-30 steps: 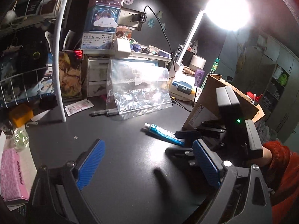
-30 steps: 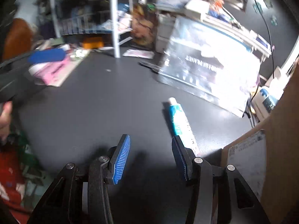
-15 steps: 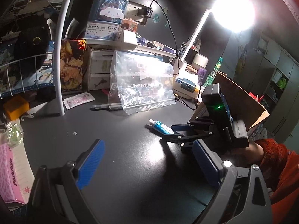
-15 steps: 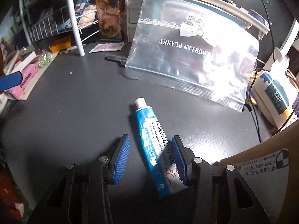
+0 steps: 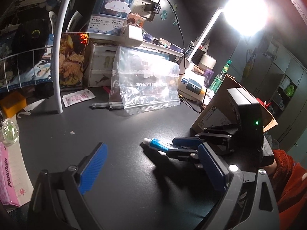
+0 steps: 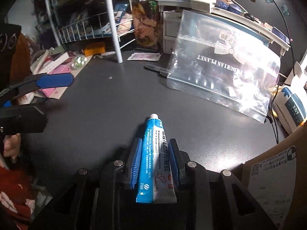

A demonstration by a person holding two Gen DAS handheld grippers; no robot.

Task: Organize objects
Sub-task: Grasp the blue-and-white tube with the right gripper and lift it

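Pick-up step in hand: right gripper (image 6: 155,161) jaws just closed narrow onto tube (image 6: 156,149) lying on surface (image 6: 99,118). Left gripper (image 5: 151,170) jaws wide, empty. Next: lift clear, likely toward cardboard box (image 5: 216,113).

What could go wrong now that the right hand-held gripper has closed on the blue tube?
1. The right hand-held gripper, whose jaws have just been closing, pinches the soft blue tube across its body; squeezing harder may force paste toward the white cap.
2. The cardboard box stands close on the right, so lifting or swinging could knock the tube against it.
3. The smooth tube may slip in the grip.
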